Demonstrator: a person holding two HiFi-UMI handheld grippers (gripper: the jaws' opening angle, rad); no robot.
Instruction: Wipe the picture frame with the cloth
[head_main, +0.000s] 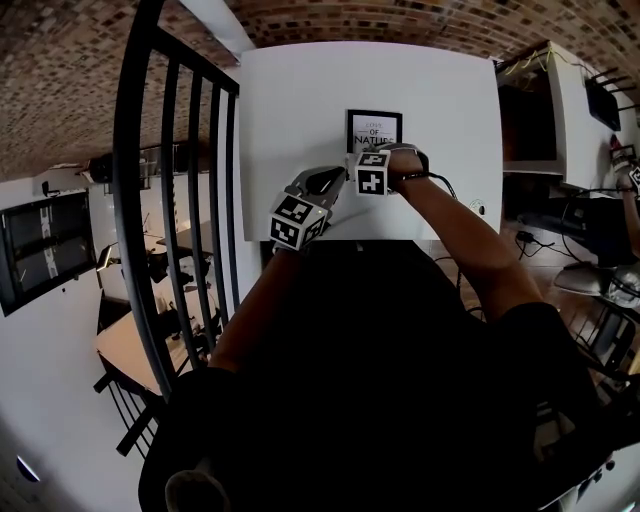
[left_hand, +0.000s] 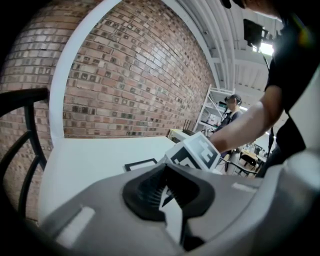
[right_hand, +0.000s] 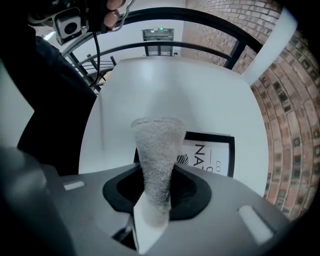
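A: Where did the picture frame (right_hand: 209, 150) lie?
B: Flat on the white table (right_hand: 150, 95), just beyond the right gripper (right_hand: 157, 192), whose jaws clamped the grey cloth (right_hand: 157, 150). Left gripper (left_hand: 167, 192) closed, empty, farther off.

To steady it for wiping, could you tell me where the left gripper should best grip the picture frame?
Its left border, approached low from the left, I think: the picture frame lies flat on the table, so only an edge offers purchase, and the right gripper with the cloth is by its near edge.
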